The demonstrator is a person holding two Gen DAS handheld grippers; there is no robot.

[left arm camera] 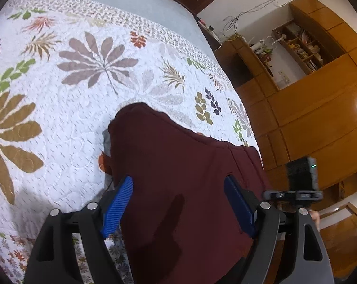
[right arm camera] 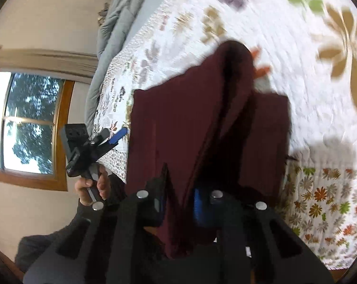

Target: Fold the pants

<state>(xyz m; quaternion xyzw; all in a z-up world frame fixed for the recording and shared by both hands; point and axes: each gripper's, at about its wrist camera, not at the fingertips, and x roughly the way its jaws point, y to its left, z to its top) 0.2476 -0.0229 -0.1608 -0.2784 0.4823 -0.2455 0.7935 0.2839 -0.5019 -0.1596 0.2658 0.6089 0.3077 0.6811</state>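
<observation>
The maroon pants (left arm camera: 178,189) lie on the bed (left arm camera: 60,118) at lower centre of the frame, the right gripper (right arm camera: 183,203) clamped on an edge probably to fold it, the left gripper (left arm camera: 178,203) wide open above.

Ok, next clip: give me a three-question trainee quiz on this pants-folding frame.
1. True or false: the left gripper is clamped on the pants.
2. Which gripper is shut on the fabric? A) left B) right C) both
3. Fill in: the pants lie on a floral ____ on the bed.

Key:
1. False. Its blue fingers stand wide apart above the maroon cloth.
2. B. The right gripper pinches a raised fold of the pants, while the left one, seen held in a hand, is open.
3. Quilt.
</observation>
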